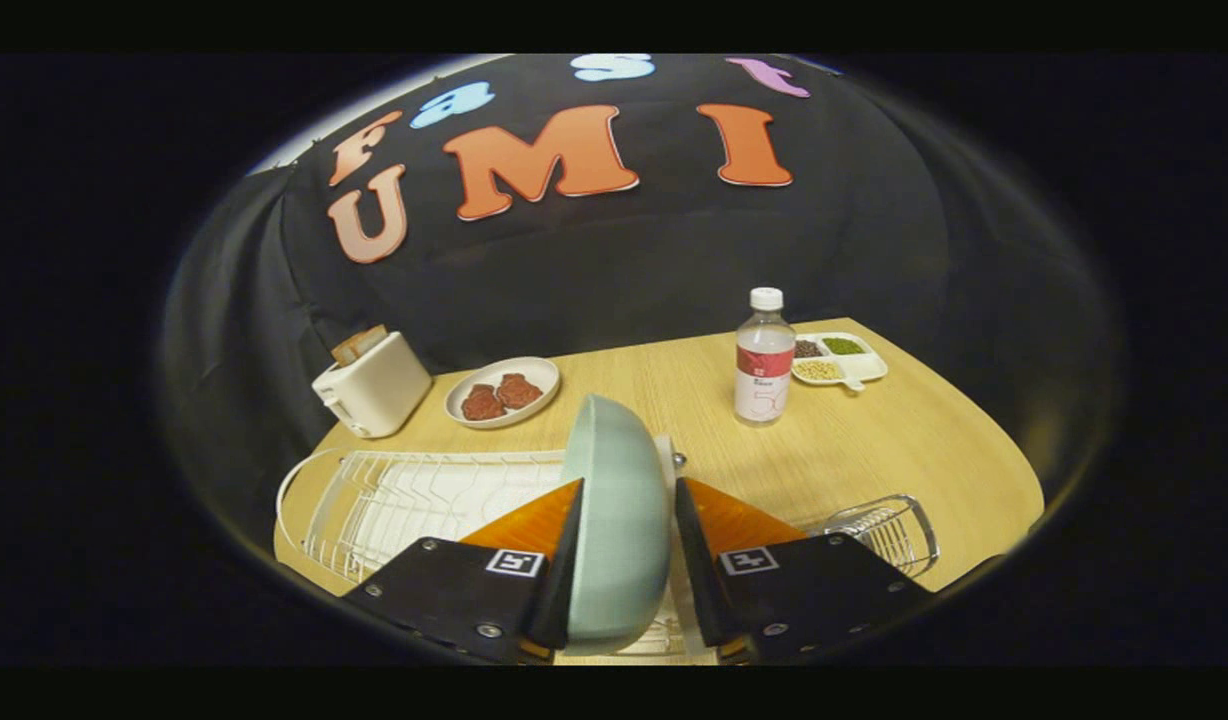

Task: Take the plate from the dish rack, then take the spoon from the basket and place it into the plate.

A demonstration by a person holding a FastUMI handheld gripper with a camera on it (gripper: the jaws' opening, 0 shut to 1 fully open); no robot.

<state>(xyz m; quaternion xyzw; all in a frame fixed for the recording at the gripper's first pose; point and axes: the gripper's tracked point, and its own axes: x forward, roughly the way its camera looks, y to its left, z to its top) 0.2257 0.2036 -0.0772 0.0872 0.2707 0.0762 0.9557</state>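
One toaster [372,385], two plates [619,520] [502,392], one bottle [763,357], one rack [394,505], one basket [889,530], one tray [840,360].

Bottle [764,356] label too small to read; no other text.

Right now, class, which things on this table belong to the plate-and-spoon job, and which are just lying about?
Part of the job:
- plate, upright on edge between the gripper fingers
- dish rack, under and beside it
- basket, beside the fingers

Just lying about:
- toaster
- dish of brown pieces
- water bottle
- divided tray
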